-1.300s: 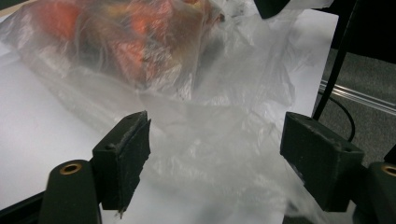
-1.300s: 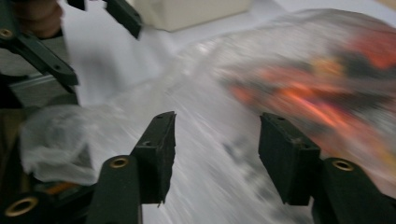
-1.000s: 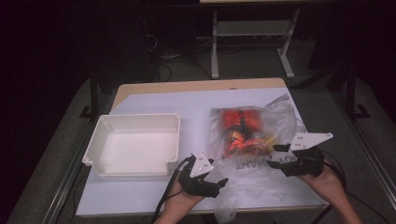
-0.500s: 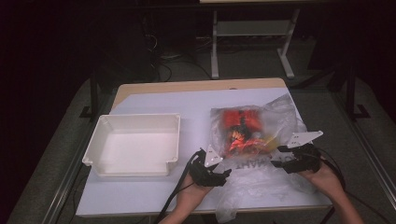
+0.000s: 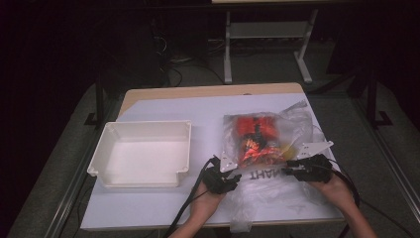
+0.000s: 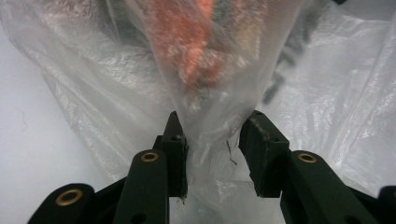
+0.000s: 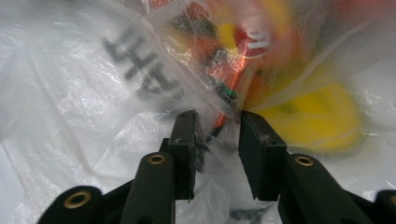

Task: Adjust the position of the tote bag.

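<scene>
Two grippers work the near edge of a clear plastic bag (image 5: pixel 270 144) that lies on the white table cover (image 5: pixel 148 208), right of centre, with red and orange packets (image 5: pixel 255 136) showing through the film. The left gripper (image 5: pixel 232 174) sits at the bag's seven o'clock corner and the right gripper (image 5: pixel 292 168) at its five o'clock corner, black lettering on the film between them. In the left gripper view a gathered fold of the bag (image 6: pixel 210 135) rises between the two black jaws, which have just been closing; the film lies against the left pad, while a gap shows at the right pad, so the jaws stand partly open around it without pinching it. In the right gripper view the jaws have likewise just been closing and stand apart with crumpled film (image 7: pixel 217 149) between them, the pads not pressing it. A white tray (image 5: pixel 143 153) stands at nine o'clock from the bag, apart from it.
</scene>
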